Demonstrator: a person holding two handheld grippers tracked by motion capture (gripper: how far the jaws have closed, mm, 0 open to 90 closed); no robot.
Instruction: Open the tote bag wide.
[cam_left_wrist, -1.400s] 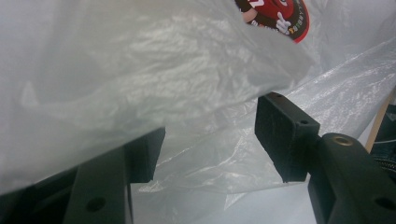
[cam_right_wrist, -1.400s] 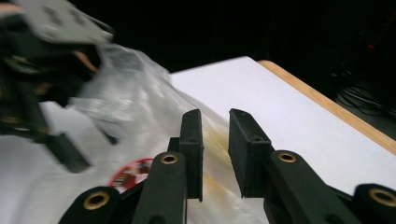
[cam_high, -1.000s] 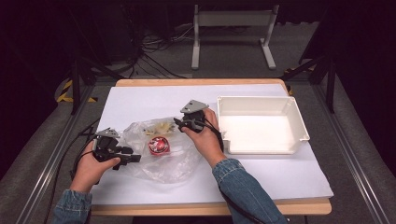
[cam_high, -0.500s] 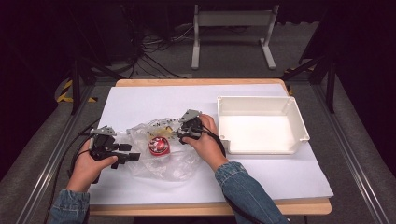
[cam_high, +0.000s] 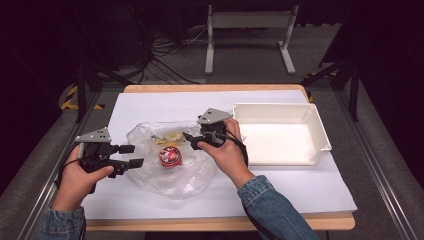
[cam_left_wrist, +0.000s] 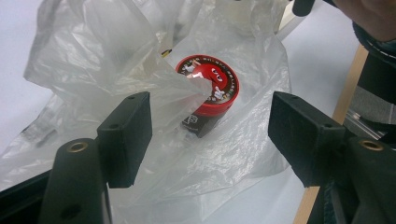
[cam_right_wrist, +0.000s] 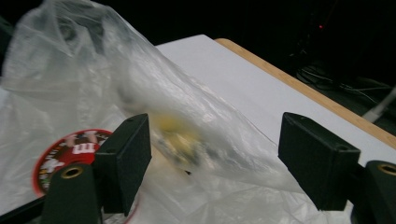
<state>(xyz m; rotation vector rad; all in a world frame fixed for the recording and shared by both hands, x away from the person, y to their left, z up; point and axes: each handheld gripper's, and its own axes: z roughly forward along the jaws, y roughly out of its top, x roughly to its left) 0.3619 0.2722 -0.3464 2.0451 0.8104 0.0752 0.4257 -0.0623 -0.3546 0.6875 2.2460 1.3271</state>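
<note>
- Clear, crumpled thin plastic bag (cam_high: 172, 162): lies on the white sheet (cam_high: 300, 185) covering the wooden table (cam_high: 225, 222), between the two grippers; a fold of its film stands up in the left gripper view and partly drapes the tin
- Round red tin (cam_high: 170, 155) with a cartoon-printed lid, dark band around its side: sits inside the bag, near its middle, tilted toward the camera in the left gripper view (cam_left_wrist: 211, 88); small white lettering rings the lid rim, too fine to read; a bold white letter pattern shows on the lid in the right gripper view (cam_right_wrist: 70, 154), blurred
- Yellowish item (cam_high: 170, 135) inside the bag: beyond the tin, toward the far edge; blurred in the right gripper view, kind cannot be told
- Left gripper (cam_high: 129, 155): at the bag's left edge, jaws apart after a recent widening that eased back slightly, nothing clamped; bag film lies against the inner face of one jaw
- Right gripper (cam_high: 192, 139): over the bag's right side, jaws parted, just widened, bag film between them but not pressed
- White rectangular plastic tray (cam_high: 320, 127): right of the bag, beside the right hand (cam_high: 222, 152)
</note>
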